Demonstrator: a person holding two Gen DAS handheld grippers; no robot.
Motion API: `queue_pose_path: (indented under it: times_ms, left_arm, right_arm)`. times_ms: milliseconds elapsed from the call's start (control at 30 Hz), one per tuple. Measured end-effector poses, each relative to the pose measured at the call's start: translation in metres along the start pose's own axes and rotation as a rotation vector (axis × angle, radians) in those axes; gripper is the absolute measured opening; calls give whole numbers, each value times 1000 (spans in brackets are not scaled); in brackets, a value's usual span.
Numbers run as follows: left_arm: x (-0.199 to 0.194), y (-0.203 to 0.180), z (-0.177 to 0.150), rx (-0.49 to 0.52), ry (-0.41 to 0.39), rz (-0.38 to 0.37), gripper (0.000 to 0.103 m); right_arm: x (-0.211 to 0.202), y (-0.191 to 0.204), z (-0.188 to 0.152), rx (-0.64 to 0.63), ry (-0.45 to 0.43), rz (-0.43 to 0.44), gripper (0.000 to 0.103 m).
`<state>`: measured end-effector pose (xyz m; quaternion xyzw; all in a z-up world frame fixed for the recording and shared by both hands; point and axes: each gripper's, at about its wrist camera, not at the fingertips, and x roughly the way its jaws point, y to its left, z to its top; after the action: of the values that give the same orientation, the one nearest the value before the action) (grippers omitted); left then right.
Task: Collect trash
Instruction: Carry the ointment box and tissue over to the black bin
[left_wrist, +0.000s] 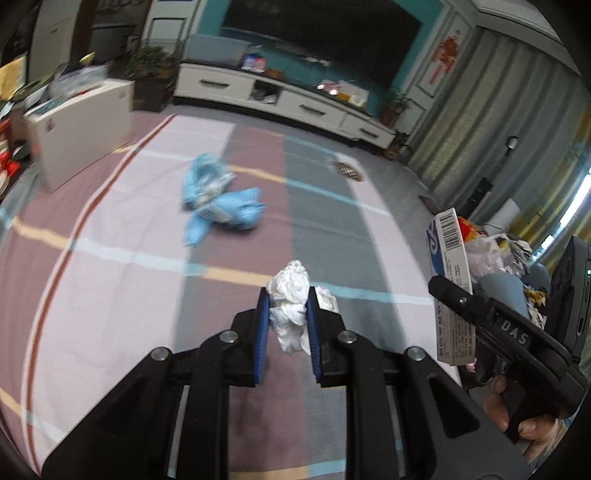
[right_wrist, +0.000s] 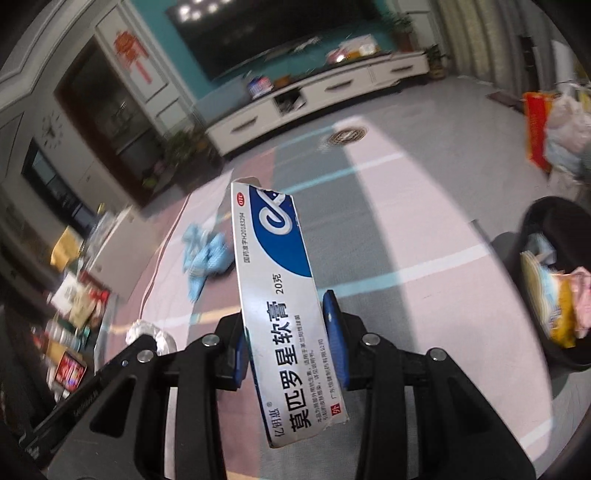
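One crumpled white tissue (left_wrist: 290, 306), jaws-pinched.

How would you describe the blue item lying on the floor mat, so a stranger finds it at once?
On the striped floor mat before the white TV cabinet, look near the white box. There lies a crumpled light blue cloth, the only blue heap, lying loose; the white tissue is gripped.

- The ointment box (right_wrist: 284, 310) reads "莫匹罗星软膏", "20克", "亿明惠" and a red "OTC" mark.
- In the left wrist view, its narrow side carries a barcode (left_wrist: 451, 230).
- The right claw's black body (left_wrist: 513, 334) bears "DAS".
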<state>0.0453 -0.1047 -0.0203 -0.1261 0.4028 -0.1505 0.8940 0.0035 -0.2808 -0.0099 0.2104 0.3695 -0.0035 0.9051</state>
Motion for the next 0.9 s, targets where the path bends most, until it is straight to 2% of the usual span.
queue_pose_path:
  times_ms: [133, 433, 600, 900]
  left_arm:
    - [6, -42, 4, 30, -11, -89, 20]
    - [42, -135, -3, 82, 75, -298, 20]
    - [68, -173, -11, 91, 141, -353, 20]
    - [131, -226, -31, 92, 314, -440, 20]
  right_arm:
    - [-26, -27, 10, 47, -86, -53, 37]
    - [-78, -112, 18, 220, -234, -238, 37]
    - [-93, -159, 12, 311, -256, -294, 37]
    - [-100, -225, -5, 488, -225, -384, 37]
